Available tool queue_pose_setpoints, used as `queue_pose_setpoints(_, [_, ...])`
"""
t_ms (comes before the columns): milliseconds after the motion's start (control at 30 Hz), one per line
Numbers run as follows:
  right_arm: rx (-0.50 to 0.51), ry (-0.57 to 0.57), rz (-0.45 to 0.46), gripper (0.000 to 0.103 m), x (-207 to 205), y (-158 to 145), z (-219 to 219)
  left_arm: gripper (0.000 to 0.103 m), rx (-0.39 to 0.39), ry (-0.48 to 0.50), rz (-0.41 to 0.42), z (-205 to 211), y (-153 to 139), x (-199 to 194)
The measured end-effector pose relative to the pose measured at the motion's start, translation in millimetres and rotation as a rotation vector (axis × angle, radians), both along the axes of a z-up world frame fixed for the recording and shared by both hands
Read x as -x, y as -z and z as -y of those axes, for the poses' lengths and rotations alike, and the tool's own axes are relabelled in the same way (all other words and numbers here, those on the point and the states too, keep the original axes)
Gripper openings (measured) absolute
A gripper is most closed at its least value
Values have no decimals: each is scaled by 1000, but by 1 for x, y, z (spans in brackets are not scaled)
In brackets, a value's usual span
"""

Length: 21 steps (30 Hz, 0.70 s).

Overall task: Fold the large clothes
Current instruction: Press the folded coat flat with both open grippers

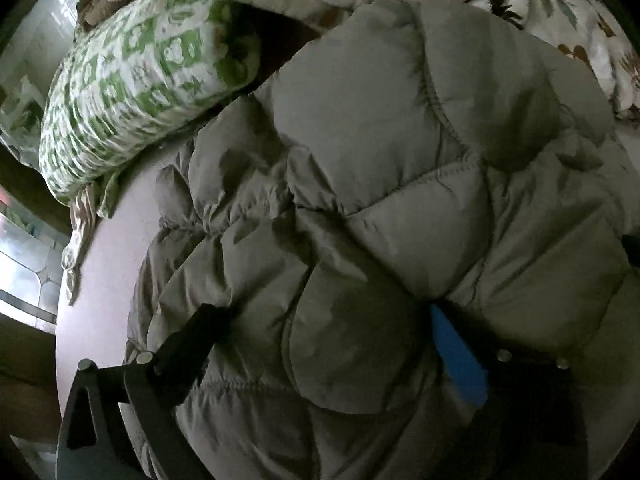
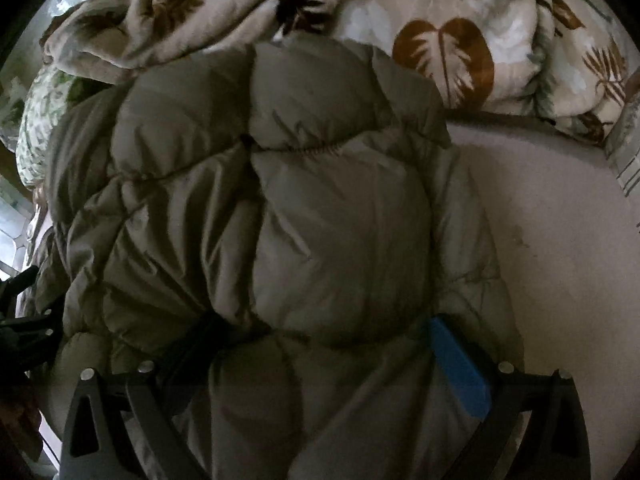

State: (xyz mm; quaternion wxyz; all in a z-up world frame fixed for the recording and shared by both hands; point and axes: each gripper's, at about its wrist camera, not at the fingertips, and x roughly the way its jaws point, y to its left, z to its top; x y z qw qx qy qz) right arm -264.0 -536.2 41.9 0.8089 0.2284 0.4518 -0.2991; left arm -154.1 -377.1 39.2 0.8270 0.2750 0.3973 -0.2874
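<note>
A grey-olive quilted puffer jacket (image 1: 380, 184) lies bunched on a pale bed sheet (image 1: 112, 256) and fills both views. My left gripper (image 1: 328, 324) points down at it with its jaws spread wide. A puffy panel bulges up between the black finger (image 1: 208, 320) and the blue pad (image 1: 452, 344), and the pads do not visibly squeeze it. In the right wrist view the jacket (image 2: 304, 208) also swells between the wide jaws of my right gripper (image 2: 324, 340). Its black finger (image 2: 200, 340) is half buried in fabric and its blue pad (image 2: 456, 360) lies along the jacket's right edge.
A green-and-white patterned pillow (image 1: 132, 92) lies left of the jacket. A leaf-print duvet (image 2: 440, 28) is heaped behind it. Bare sheet (image 2: 560, 248) stretches to the jacket's right. Dark gripper parts (image 2: 24, 312) show at the left edge. The bed's left edge drops to a bright tiled floor (image 1: 24, 272).
</note>
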Motion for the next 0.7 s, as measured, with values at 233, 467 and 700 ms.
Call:
queue_pose_setpoints(233, [30,36,158,103,33,-38,-19,102,155,10,37,-39,-36,16])
queue_pose_setpoints(467, [74,-50,151,103,64,-49,-71,102,241,12,64,-79,-34,25])
queue_pose_setpoints(700, [70,-35,29,103,54,5,-75,102,196,-9,12,-73,0,19])
